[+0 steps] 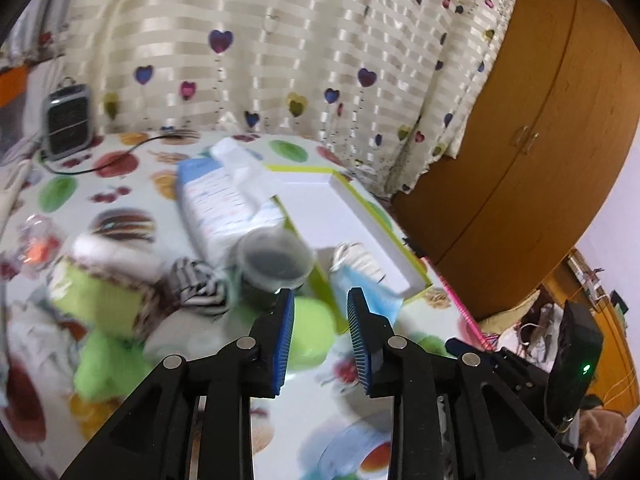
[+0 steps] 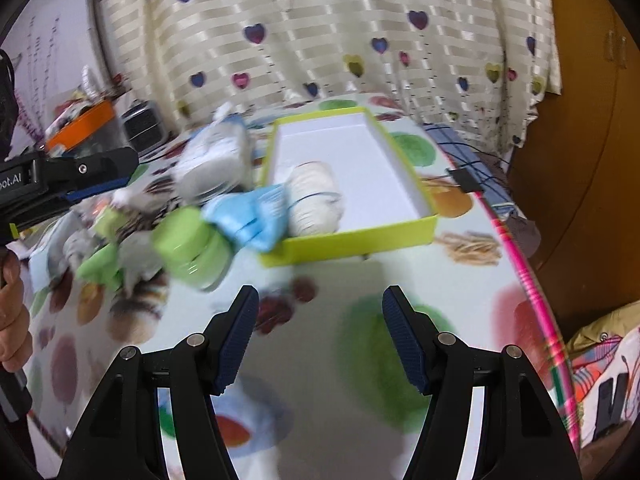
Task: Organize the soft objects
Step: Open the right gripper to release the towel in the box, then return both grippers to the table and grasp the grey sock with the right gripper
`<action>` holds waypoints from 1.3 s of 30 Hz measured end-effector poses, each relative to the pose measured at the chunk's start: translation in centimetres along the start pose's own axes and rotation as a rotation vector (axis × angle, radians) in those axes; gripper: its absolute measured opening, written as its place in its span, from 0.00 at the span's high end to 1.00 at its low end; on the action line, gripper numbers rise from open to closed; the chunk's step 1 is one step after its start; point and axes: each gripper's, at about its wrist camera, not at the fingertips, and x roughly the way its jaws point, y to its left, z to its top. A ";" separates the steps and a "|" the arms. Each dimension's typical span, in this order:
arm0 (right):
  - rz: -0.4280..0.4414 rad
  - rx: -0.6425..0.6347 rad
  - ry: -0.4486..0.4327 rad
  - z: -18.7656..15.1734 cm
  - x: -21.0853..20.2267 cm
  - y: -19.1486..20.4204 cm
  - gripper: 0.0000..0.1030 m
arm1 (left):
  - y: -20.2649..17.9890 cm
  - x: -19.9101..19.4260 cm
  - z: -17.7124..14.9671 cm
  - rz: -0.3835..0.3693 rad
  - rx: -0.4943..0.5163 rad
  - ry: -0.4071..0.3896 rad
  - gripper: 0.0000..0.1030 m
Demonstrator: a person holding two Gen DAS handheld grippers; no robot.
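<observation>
Fruit-print table (image 2: 320, 360), left gripper (image 1: 320, 300) narrowly parted and empty, right gripper (image 2: 320, 304) wide, empty.

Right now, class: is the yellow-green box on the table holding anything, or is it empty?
Not empty. The yellow-green box holds a white rolled cloth at its near end, and a light blue cloth drapes over its near corner; the rest is bare white floor.

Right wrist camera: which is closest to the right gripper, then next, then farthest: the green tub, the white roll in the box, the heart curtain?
From the right gripper:
1. Green tub, front left on the table.
2. White roll, in the box, behind it.
3. Heart curtain, far back.
</observation>
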 end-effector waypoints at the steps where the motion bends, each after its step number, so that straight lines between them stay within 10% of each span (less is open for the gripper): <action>1: 0.009 -0.008 -0.002 -0.2 -0.2 0.5 0.37 | 0.2 -0.4 -0.3 0.005 0.002 0.000 0.73; 39: 0.241 -0.253 0.081 -0.9 2.0 11.9 0.37 | 11.0 -4.7 -8.1 0.255 -0.162 0.022 0.56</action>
